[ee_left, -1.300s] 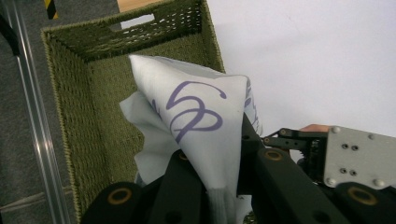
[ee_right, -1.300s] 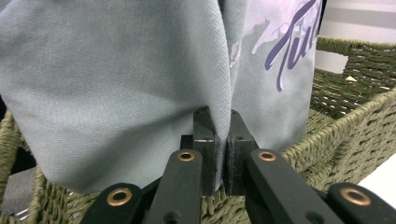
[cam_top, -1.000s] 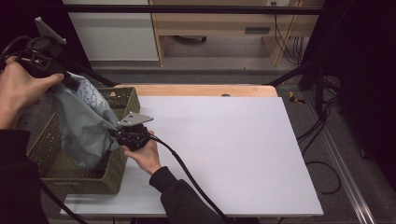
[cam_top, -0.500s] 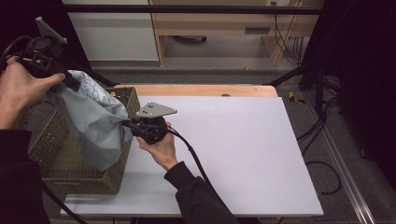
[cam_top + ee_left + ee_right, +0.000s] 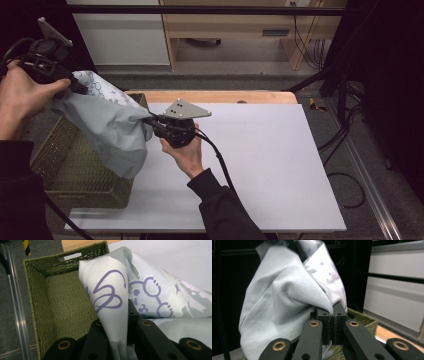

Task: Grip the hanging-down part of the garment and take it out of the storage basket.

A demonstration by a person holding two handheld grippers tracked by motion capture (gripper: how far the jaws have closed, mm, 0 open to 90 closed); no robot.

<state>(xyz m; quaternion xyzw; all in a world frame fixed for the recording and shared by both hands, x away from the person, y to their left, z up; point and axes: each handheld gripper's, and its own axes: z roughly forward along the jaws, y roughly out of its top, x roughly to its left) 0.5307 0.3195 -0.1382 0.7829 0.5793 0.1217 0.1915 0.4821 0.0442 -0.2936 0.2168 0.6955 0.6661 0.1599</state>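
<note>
A pale grey cloth [image 5: 112, 127] with purple printed figures hangs stretched between the two tongs above a green woven basket [image 5: 65, 165], which sits at the left end of the white bench [image 5: 270, 165]. The left tongs [image 5: 75, 86], raised high at the left edge of the high view, are clenched on a folded corner of the cloth; the left gripper view shows that printed corner pinched between the black jaws, with the basket's inside below. The right tongs [image 5: 150, 121], held over the bench just beside the basket's right rim, grasp another edge, and the right gripper view shows their jaws pressed together on the fabric [image 5: 287, 302]. The cloth's lower end droops over the basket's near right corner.
</note>
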